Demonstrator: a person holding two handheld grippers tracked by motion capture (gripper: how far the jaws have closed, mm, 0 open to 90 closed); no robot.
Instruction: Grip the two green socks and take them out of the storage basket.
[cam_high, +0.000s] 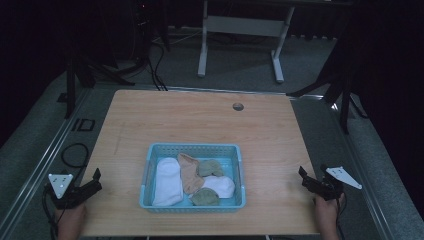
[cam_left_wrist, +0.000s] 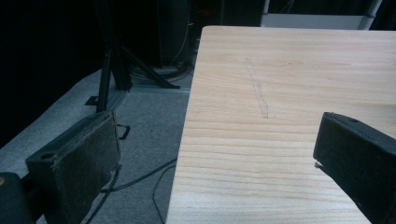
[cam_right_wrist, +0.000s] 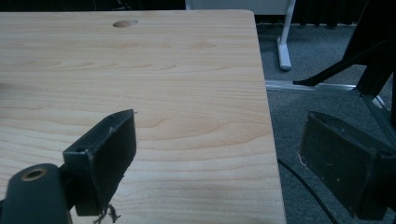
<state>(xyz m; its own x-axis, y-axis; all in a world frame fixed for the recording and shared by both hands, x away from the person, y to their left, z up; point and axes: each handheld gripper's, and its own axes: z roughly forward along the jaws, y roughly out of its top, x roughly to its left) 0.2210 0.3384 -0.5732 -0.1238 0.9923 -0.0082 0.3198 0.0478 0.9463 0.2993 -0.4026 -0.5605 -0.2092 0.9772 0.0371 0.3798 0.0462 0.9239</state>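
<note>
Wooden table (cam_high: 165, 115) bears a pale blue plastic basket (cam_high: 193, 149) near its front edge, seemingly holding all the socks (cam_high: 167, 181). Left claw (cam_high: 95, 180) and right claw (cam_high: 303, 178) wait wide open, empty, at opposite side edges; nothing begun.

Pretty dim all round: the table (cam_high: 200, 120) catches soft light from overhead with no hard shadows or glare, while the far room and both sides drop off to near black. The high view is low-res and grainy, so the socks in the basket (cam_high: 150, 165) read as soft blobs. In both gripper views the near jaws are a bit blurry and dark, the wood grain further out is sharper.
</note>
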